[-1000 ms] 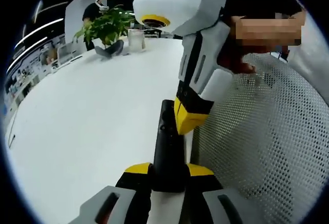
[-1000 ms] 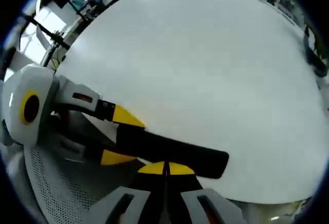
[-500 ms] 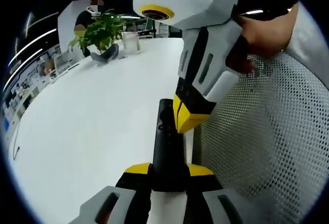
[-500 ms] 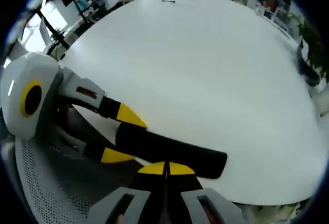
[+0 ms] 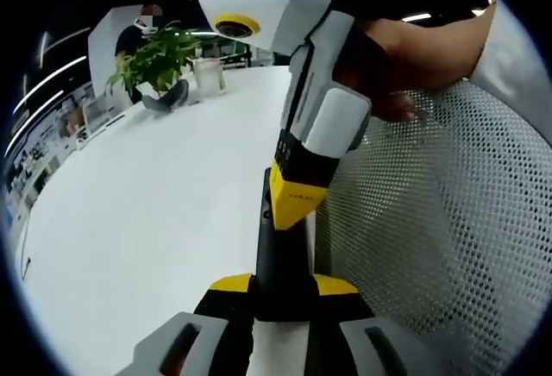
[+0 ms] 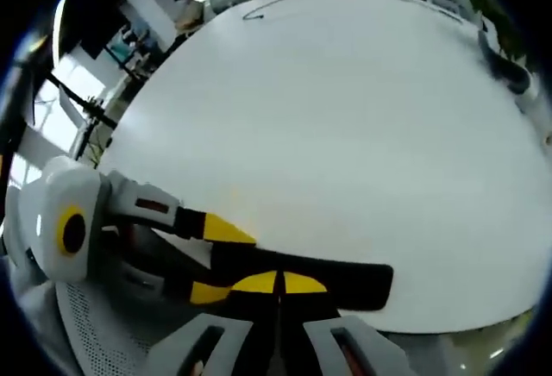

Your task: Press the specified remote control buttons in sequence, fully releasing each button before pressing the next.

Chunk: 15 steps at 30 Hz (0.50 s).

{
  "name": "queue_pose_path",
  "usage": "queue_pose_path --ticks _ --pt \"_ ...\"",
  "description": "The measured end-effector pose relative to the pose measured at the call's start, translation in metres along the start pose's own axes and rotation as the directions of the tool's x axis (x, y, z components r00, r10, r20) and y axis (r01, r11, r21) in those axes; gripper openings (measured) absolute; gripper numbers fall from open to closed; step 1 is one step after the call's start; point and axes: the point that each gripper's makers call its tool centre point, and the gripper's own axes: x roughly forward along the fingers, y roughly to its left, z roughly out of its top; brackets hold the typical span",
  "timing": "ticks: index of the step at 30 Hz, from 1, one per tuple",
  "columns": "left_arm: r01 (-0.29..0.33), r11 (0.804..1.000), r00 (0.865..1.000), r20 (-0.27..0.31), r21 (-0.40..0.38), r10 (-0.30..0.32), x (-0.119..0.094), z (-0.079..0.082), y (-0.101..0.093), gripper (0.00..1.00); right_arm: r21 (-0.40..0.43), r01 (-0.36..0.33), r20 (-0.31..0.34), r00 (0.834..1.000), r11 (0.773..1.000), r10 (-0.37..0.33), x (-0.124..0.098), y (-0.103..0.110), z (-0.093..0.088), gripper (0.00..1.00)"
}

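Remote control (image 5: pixel 280 260) held over the near edge of the white table (image 5: pixel 147 203), clamped at its near end in the left gripper (image 5: pixel 280 294). Right gripper (image 6: pixel 278 283), tips closed together, apparently touches its button face. Judged light, rigid, smooth plastic: grip the sides, press gently.

A broad white table (image 5: pixel 147 186) spreads ahead of the left gripper's jaws. At its far edge stand a leafy potted plant (image 5: pixel 155 61) and a clear glass jar (image 5: pixel 209 75), just beside each other. Far ahead of the right gripper lies a thin dark cable (image 6: pixel 272 3).
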Motion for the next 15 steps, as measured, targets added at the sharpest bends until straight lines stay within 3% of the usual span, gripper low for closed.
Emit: queue_pose_path --ticks 3,15 --pt "0.000 1.000 1.000 0.001 -0.001 0.000 0.0004 -0.0001 0.0003 0.24 0.006 -0.006 -0.028 1.000 1.000 0.007 0.0031 0.0008 -0.0045 0.00" --pt "-0.002 1.000 1.000 0.004 0.009 0.002 0.0007 0.0000 0.0001 0.24 -0.033 0.013 -0.018 1.000 0.999 -0.014 0.0032 0.0001 -0.0039 0.00"
